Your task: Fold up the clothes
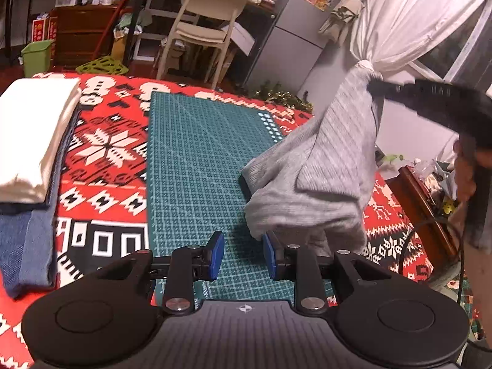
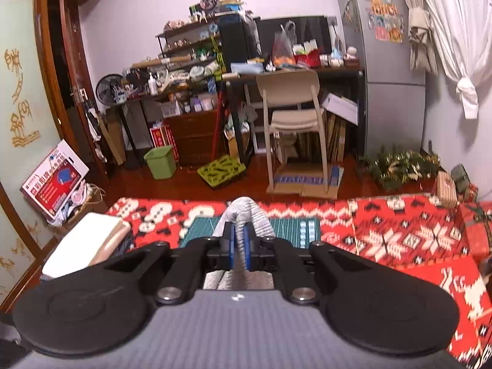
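Note:
A grey ribbed garment (image 1: 326, 169) hangs over the right side of the green cutting mat (image 1: 196, 160), held up by its top corner. In the left wrist view the right gripper (image 1: 378, 87) pinches that corner high at the right. The right wrist view shows the same right gripper (image 2: 241, 246) shut on a bunch of the grey garment (image 2: 246, 215). My left gripper (image 1: 243, 256) stands open low over the mat, its blue pads (image 1: 216, 255) apart. The garment's lower edge hangs just past the right pad, apparently not between them.
A stack of folded clothes, white on top (image 1: 33, 135) and blue denim below (image 1: 27, 246), lies at the left on the red patterned blanket (image 1: 104, 153). A chair (image 1: 203, 21), a fridge (image 2: 390, 70) and cluttered desks stand beyond. A person's hand (image 1: 467, 169) is at the right.

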Demonstrator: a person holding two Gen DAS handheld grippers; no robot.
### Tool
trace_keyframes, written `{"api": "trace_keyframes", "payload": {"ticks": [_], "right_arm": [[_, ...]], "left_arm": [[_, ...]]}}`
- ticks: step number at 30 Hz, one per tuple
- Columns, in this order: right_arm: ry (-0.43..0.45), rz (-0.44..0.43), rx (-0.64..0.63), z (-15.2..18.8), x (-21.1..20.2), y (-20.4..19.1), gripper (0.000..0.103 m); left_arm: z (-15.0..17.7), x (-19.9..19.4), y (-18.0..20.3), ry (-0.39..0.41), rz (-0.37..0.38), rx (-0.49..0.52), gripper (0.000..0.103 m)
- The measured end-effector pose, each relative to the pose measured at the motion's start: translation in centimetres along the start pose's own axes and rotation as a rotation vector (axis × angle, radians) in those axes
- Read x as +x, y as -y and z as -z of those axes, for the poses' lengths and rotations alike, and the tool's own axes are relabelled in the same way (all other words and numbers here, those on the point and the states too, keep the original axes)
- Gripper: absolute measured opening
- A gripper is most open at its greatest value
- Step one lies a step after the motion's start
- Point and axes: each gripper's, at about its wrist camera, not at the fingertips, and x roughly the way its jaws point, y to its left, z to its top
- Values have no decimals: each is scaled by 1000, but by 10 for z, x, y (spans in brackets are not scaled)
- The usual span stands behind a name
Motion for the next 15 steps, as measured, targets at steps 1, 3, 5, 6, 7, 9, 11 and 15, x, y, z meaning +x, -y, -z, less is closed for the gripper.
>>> {"api": "trace_keyframes", "payload": {"ticks": [1, 3, 5, 6, 7, 9, 11, 15], "right_arm": [[7, -8, -7, -8, 0, 0, 7], [16, -24, -36, -21, 2, -5, 7], [10, -48, -68, -33, 9, -14, 7], [3, -63, -84, -37, 13, -18, 7], [-10, -81, -98, -40, 19, -24, 7], [-54, -121, -113, -40, 32, -34, 7], [-107, -154, -117, -31, 51, -48, 7], [-206, -204, -126, 0, 89, -78, 7]], "left_arm": [[-1, 0, 0, 3, 0, 2, 26], [-3, 0, 1, 10, -1, 5, 27], [-5, 1, 2, 16, -2, 9, 27], [-6, 1, 3, 20, -2, 11, 27], [-7, 1, 3, 23, -3, 12, 27], [-9, 1, 3, 29, -6, 12, 27], [-7, -1, -4, 29, -27, -4, 27], [-2, -3, -19, 20, -68, -37, 27]]}}
